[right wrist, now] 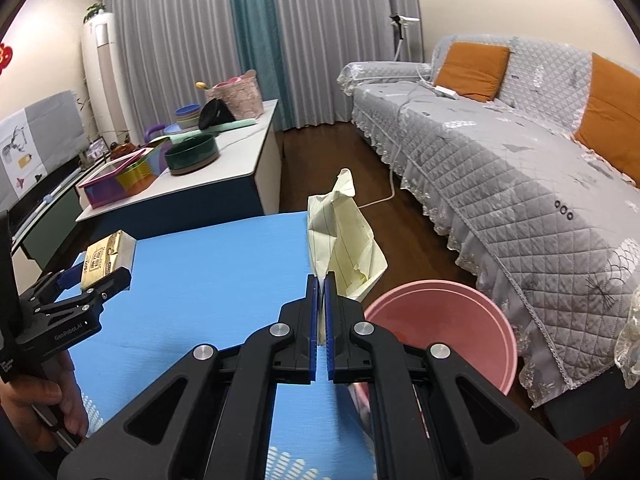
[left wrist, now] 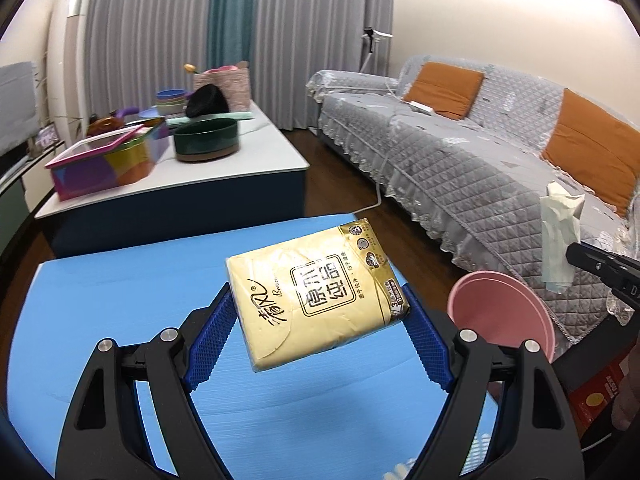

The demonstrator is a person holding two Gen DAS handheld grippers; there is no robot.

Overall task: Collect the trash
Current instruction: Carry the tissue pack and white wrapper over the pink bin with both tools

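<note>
My left gripper is shut on a yellow tissue pack and holds it above the blue table. From the right wrist view the same gripper and pack show at the left. My right gripper is shut on a crumpled sheet of yellow lined paper, held up beside the table's right edge. The paper also shows in the left wrist view. A pink bin stands low to the right of the table, just right of my right gripper; it shows in the left wrist view too.
A grey quilted sofa with orange cushions runs along the right. A white coffee table behind holds a green pot, a colourful box and bowls. A red box sits on the floor by the bin.
</note>
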